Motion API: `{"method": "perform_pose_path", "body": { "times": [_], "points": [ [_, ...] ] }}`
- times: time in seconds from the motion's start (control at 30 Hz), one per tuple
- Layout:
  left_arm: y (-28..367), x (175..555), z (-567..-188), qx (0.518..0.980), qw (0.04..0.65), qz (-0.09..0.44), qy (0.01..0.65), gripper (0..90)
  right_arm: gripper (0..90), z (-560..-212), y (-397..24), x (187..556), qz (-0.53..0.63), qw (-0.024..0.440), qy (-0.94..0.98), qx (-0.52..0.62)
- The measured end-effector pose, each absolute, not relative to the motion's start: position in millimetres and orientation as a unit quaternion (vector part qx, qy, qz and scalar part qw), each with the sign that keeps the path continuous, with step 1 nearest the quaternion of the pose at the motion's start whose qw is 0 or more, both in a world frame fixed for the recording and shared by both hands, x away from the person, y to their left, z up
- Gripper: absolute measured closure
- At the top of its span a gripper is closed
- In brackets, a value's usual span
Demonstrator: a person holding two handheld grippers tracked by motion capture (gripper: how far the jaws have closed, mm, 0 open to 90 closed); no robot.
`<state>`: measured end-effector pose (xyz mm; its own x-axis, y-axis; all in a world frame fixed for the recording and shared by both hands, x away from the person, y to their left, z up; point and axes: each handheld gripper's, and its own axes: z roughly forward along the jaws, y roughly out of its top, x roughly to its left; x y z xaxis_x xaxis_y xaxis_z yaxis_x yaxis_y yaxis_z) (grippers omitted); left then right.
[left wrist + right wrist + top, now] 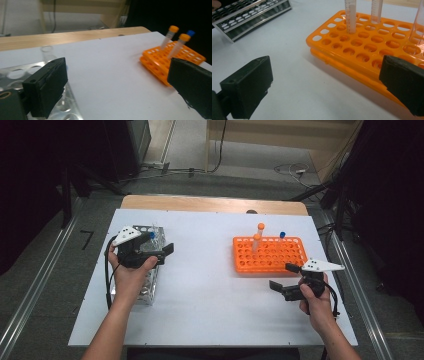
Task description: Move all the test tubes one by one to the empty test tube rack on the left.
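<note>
An orange tube rack point(292, 261) lies on the right of the white table. It holds two orange-capped tubes point(260, 227) point(257, 238) and a blue-capped tube point(282, 235). My right gripper point(283, 276) hovers open just in front of it, holding nothing. Its view has the orange rack point(362, 47) and the tube stems point(350, 15) close ahead of the right gripper point(325, 82). My left gripper point(161, 244) is open over the far end of a metal rack point(145, 285). From the left gripper point(117, 82), a clear tube point(47, 51) stands in the metal rack point(15, 72).
The white board point(210, 290) sits on a wooden table point(215, 203). Cables lie on the floor beyond. The orange rack point(160, 62) and its capped tubes point(173, 28) appear far right in the left gripper view. The metal rack point(249, 15) lies top left in the right gripper view.
</note>
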<state>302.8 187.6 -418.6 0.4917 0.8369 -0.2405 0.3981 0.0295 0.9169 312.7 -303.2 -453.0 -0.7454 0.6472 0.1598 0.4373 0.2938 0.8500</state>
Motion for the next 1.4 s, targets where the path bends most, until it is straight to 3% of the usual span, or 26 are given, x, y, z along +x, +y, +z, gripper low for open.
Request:
{"method": "perform_pose_path", "body": {
  "times": [0.9, 1.03, 1.4],
  "points": [
    [161, 274, -423, 0.683, 0.576, 0.163, 0.419, 0.0, 0.0, -433, -304, 368, 0.480, 0.146, 0.778, 0.378],
    [156, 272, -422, 0.688, 0.576, 0.162, 0.412, 0.0, 6.2, -434, -307, 380, 0.477, 0.152, 0.769, 0.398],
    [149, 272, -425, 0.695, 0.573, 0.159, 0.404, 0.0, 36.9, -452, -302, 408, 0.422, 0.194, 0.759, 0.456]
  ]
}}
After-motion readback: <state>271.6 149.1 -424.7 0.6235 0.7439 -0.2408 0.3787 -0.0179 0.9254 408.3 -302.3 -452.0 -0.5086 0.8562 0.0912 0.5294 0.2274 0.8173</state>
